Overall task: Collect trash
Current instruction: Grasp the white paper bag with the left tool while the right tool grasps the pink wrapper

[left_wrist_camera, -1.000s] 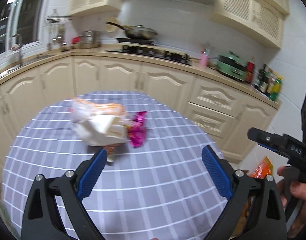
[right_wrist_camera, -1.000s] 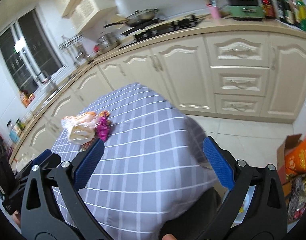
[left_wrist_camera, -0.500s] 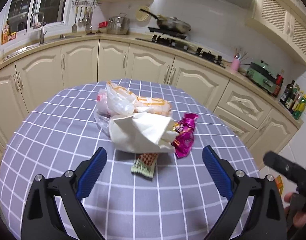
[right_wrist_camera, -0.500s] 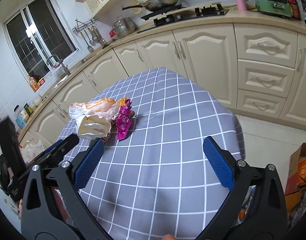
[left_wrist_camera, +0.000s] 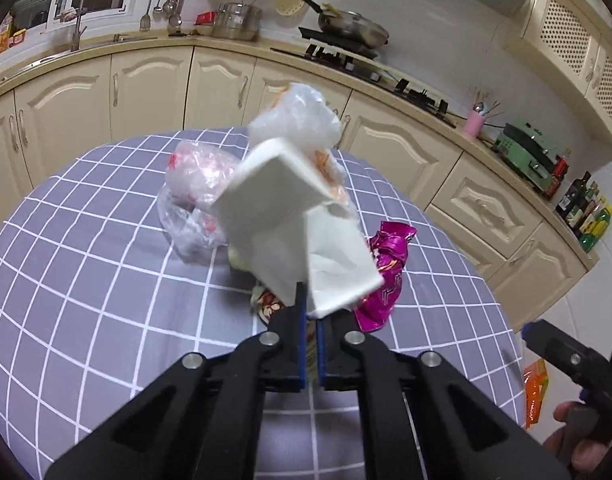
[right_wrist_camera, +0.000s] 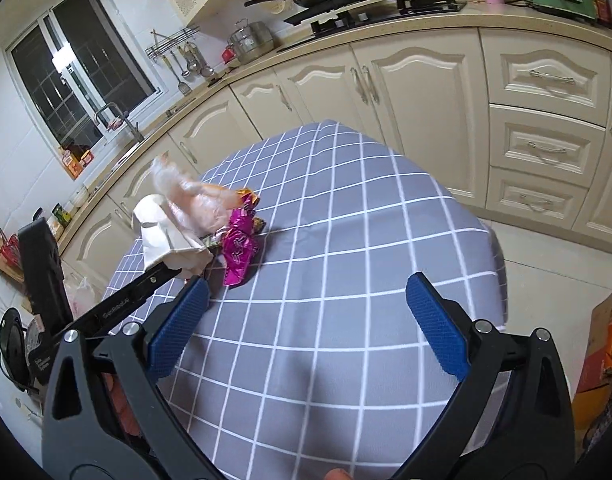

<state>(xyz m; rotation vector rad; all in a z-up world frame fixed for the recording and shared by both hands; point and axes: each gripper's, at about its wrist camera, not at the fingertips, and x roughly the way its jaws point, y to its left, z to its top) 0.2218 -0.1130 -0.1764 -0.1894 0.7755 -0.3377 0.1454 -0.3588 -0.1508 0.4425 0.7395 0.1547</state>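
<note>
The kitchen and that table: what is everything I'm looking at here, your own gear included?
White paper bag: one, white, lifted over the table, pinched at its lower edge.
Clear plastic bags: a crumpled clump, clear with red print, on the table behind the paper bag.
Candy wrapper: one, magenta, lying on the table.
Tablecloth: one, grey with white checks, covering the table.
Frying pan: one, metal, on the stove.
Pink cup: one, on the counter.
Cardboard box: one, brown, on the floor.
Left gripper: black, blue pads, shut on the paper bag.
Right gripper: black, blue pads, open, empty.
</note>
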